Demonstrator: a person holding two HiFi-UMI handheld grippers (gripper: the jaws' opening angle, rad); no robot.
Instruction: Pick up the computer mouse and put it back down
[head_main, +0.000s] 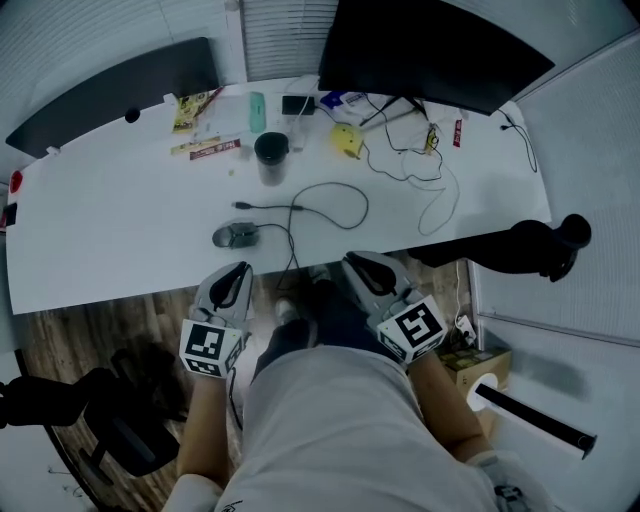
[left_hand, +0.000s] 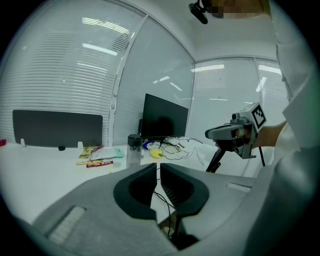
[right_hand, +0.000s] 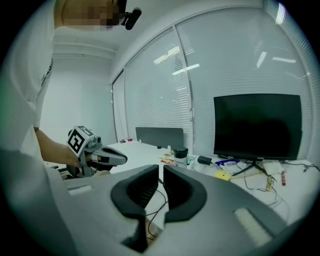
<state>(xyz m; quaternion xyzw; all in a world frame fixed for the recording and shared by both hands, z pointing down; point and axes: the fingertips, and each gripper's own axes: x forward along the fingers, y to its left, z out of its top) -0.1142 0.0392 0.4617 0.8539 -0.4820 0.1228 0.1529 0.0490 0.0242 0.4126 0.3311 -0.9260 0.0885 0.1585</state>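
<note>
1. Computer mouse (head_main: 235, 235) lies on the white tabletop (head_main: 120, 230) near its front edge, untouched. A dark cable (head_main: 300, 208) loops just beyond it and to its right.
2. Left gripper (head_main: 240, 270) hangs just short of that edge, nearest the mouse, its fingers (left_hand: 142, 187) closed on nothing. Going in like this would shove the mouse away, so they must open first.
3. Right gripper (head_main: 357, 262) is likewise closed and empty, further right.
4. A lift could pull the cable taut, twisting the mouse in the grip.
5. The curved shell may slip from a shallow pinch. The tumbler (head_main: 271, 155) stands well behind, so it is little threat.
</note>
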